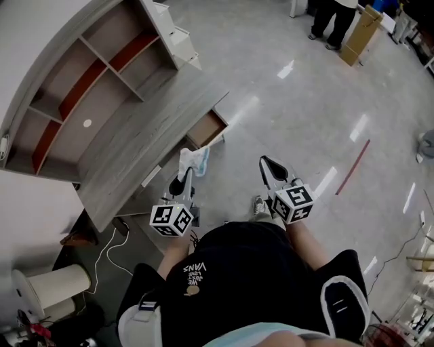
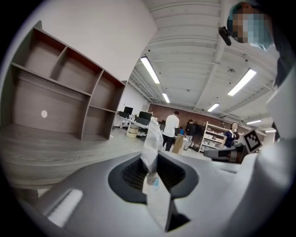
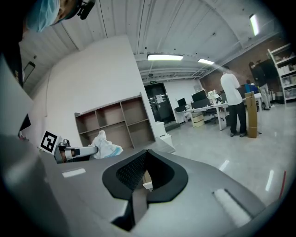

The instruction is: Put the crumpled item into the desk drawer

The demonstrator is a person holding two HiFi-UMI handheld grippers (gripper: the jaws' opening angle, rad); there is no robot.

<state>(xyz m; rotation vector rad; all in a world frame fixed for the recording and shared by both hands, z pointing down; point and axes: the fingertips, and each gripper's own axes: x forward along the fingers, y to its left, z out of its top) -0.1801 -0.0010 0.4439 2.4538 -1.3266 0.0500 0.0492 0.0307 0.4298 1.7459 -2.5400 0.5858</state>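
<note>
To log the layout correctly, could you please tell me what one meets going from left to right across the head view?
shelf unit → crumpled item → right hand-held gripper → red floor stripe

a cardboard box (image 1: 360,34) stands beside a person (image 1: 332,20).

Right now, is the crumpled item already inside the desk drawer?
No, the head view shows the crumpled item clamped in the left gripper, outside the open drawer.
</note>
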